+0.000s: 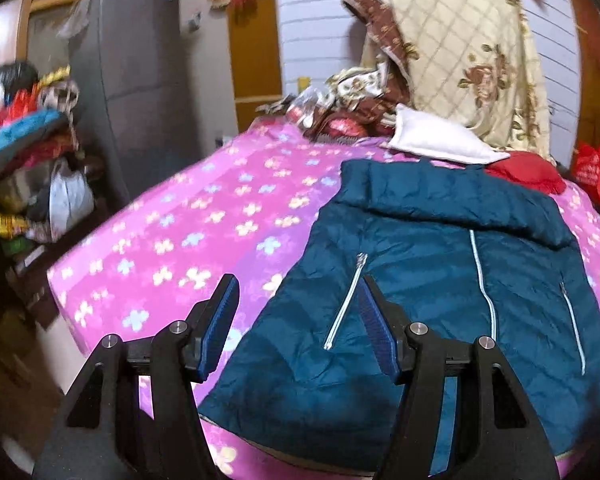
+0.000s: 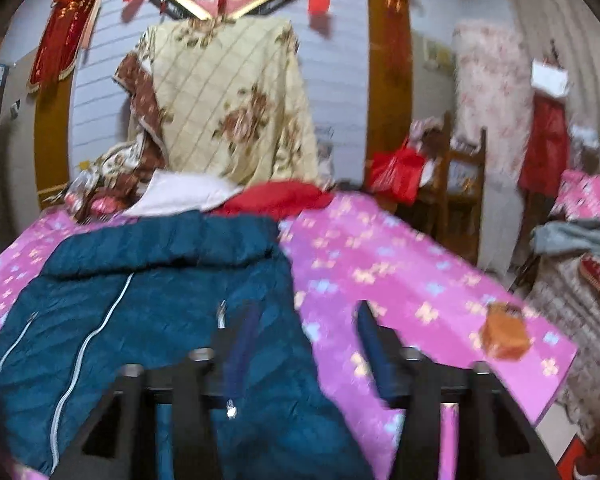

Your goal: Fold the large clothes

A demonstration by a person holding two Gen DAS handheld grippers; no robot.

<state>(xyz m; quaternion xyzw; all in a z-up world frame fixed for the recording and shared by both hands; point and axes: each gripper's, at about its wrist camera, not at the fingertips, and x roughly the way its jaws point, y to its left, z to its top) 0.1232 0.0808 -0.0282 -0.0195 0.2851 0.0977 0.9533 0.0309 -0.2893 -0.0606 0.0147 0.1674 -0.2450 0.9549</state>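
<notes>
Blue jacket lay part-folded on the bed; left gripper and right gripper hovered above it, fingers wide, empty.

Jacket hem cut off by bottom edge; right tongs motion-blurred.

From my left gripper, jaws apart and empty: teal padded jacket at four o'clock on the pink flowered bedsheet, white cloth and red garment at one o'clock.
</notes>
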